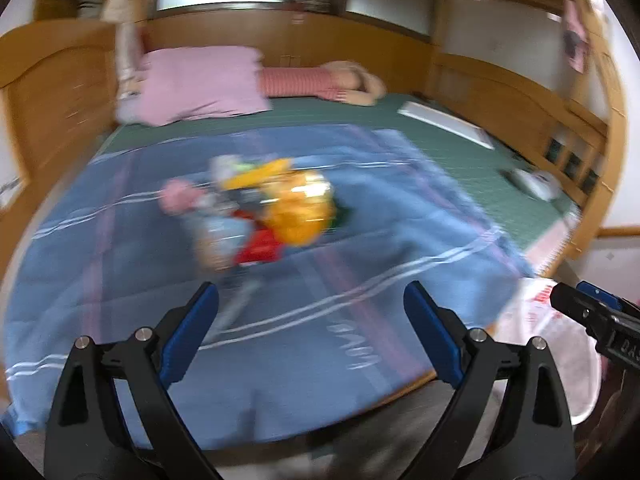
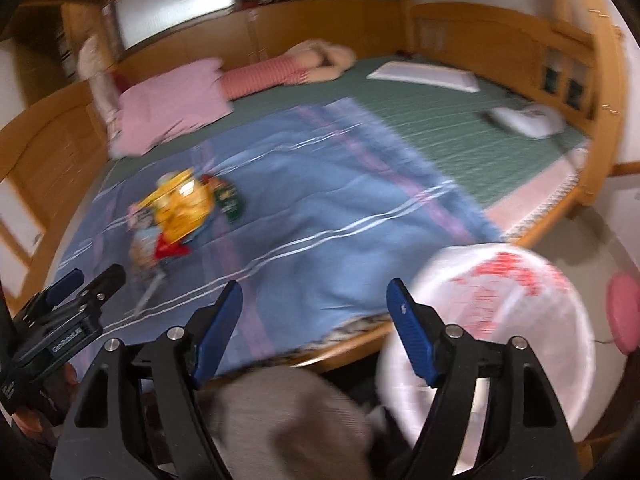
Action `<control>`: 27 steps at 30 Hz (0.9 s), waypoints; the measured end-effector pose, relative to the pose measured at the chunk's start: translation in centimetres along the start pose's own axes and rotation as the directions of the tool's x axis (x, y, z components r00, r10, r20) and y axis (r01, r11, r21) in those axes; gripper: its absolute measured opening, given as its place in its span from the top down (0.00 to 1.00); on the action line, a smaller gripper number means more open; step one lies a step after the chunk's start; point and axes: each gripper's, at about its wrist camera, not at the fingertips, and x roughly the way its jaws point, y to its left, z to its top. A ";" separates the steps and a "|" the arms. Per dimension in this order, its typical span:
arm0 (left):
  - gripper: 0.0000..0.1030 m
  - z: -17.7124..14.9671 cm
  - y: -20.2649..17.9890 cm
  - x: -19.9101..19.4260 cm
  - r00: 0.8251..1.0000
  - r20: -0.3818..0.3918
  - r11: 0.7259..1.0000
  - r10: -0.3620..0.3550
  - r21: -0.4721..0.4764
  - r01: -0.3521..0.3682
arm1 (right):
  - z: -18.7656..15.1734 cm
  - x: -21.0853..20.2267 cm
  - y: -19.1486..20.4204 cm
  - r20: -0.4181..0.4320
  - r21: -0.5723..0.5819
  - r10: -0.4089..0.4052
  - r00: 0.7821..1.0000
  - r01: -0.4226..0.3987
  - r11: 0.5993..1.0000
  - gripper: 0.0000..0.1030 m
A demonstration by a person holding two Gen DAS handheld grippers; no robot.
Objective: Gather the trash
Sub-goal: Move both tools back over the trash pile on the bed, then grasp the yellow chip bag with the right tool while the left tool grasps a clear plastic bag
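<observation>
A blurred pile of trash lies on the blue blanket: a yellow snack bag, a red wrapper, a dark green packet and pale wrappers. The same pile sits far left in the right wrist view. My left gripper is open and empty, above the blanket's near part, short of the pile. My right gripper is open and empty over the bed's near edge. A white plastic bag with red print stands just right of it, off the bed. Each gripper shows in the other's view: right gripper, left gripper.
The bed has a green mat and a wooden frame. At its far side lie a pink pillow, a red-striped bolster and a white flat pillow. A person's grey-clad knee is below my right gripper. A pink round thing is beside the bag.
</observation>
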 end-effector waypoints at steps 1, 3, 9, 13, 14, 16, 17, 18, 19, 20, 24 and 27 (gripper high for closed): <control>0.09 -0.1 1.4 -0.1 1.000 -0.001 1.000 0.026 -0.017 -0.026 | 0.2 1.0 1.4 -0.021 -0.018 0.033 0.999 -0.033 0.999 0.29; 0.09 -0.3 4.3 -0.4 0.997 -0.008 0.995 0.080 -0.053 -0.081 | 0.4 2.8 3.8 -0.055 -0.049 0.078 0.995 -0.081 0.996 0.29; 0.09 -1.3 12.2 -1.2 0.978 -0.034 0.964 0.207 -0.163 -0.209 | 1.3 8.3 10.0 -0.153 -0.099 0.175 0.973 -0.192 0.976 0.29; 0.09 -1.7 15.1 -1.0 0.972 -0.044 0.950 0.233 -0.202 -0.237 | 3.8 10.9 11.9 -0.149 -0.106 0.181 0.972 -0.198 0.974 0.28; 0.09 -1.7 15.7 -0.9 0.971 -0.044 0.948 0.235 -0.210 -0.239 | 5.1 11.8 12.3 -0.144 -0.098 0.190 0.971 -0.205 0.974 0.27; 0.09 -1.9 16.4 -0.6 0.969 -0.052 0.944 0.241 -0.219 -0.247 | 7.1 13.4 12.8 -0.137 -0.090 0.188 0.972 -0.202 0.975 0.21; 0.09 -1.9 16.6 -0.4 0.969 -0.055 0.942 0.242 -0.224 -0.248 | 8.0 14.3 12.9 -0.129 -0.087 0.177 0.976 -0.189 0.978 0.20; 0.09 -1.9 16.9 -0.3 0.969 -0.060 0.941 0.239 -0.231 -0.246 | 8.6 14.9 12.8 -0.126 -0.083 0.169 0.977 -0.181 0.980 0.19; 0.09 -1.9 17.2 -0.2 0.969 -0.062 0.941 0.239 -0.232 -0.247 | 9.6 16.0 13.1 -0.131 -0.083 0.168 0.977 -0.179 0.980 0.17; 0.09 -1.9 17.2 0.0 0.969 -0.064 0.940 0.241 -0.232 -0.249 | 10.1 16.8 13.2 -0.140 -0.086 0.170 0.975 -0.183 0.979 0.17; 0.09 -1.9 17.9 0.8 0.965 -0.074 0.938 0.251 -0.229 -0.262 | 12.2 21.0 13.8 -0.194 -0.098 0.151 0.969 -0.172 0.980 0.17; 0.09 -1.8 18.1 1.2 0.963 -0.085 0.934 0.254 -0.236 -0.267 | 13.0 24.2 14.1 -0.264 -0.073 0.165 0.950 -0.190 0.979 0.16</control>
